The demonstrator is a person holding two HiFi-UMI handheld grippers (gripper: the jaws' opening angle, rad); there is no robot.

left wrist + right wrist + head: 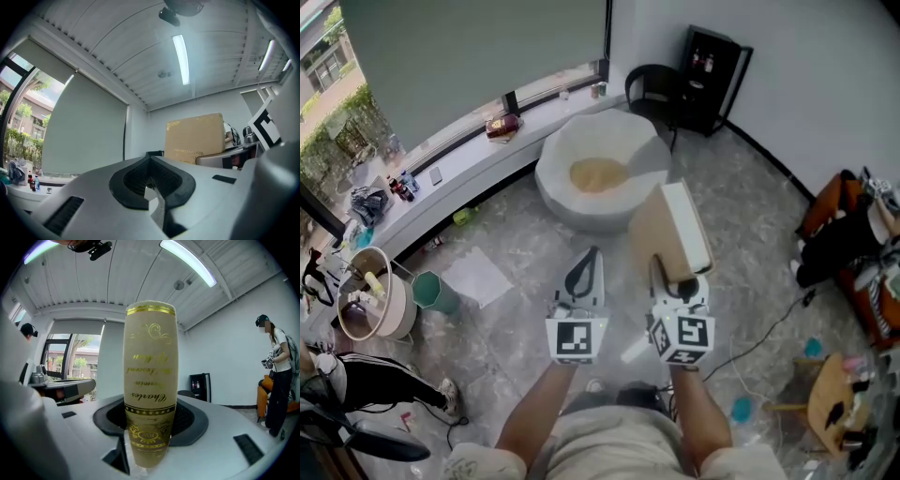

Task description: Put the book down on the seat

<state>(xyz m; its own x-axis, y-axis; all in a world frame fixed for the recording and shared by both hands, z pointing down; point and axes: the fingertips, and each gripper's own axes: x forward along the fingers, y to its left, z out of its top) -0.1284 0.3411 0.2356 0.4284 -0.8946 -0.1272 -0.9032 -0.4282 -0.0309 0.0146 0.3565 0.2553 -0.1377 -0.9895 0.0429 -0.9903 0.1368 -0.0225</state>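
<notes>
Head view: a grey stone floor (516, 319) fills most of the room, and a long white window ledge (478, 169) runs along the left side. The seat (572, 206) is a round white beanbag standing on the floor below the ledge, with a yellowish patch (598, 173) in its hollow. Behind it are a black chair (654, 89) and a black cabinet (712, 67) by the wall. A green bin (437, 291) stands on the floor at the left.

The book (670, 234) is not on the seat. It is in the air, just in front of the seat's right edge, with its tan cover to the left and its white page edge to the right.

The right gripper (673, 281) holds the book by its lower end. In the right gripper view the jaws are spread wide and pinch the book (150, 380) between them. It stands upright there, with the gold-printed spine facing the camera.

The left gripper (584, 274) is just beside the right one, at the same height. In the left gripper view its jaws are pressed together with nothing between them, and the tan cover of the book (194, 138) shows behind them.

A person (276, 376) stands at the far right in the right gripper view.
</notes>
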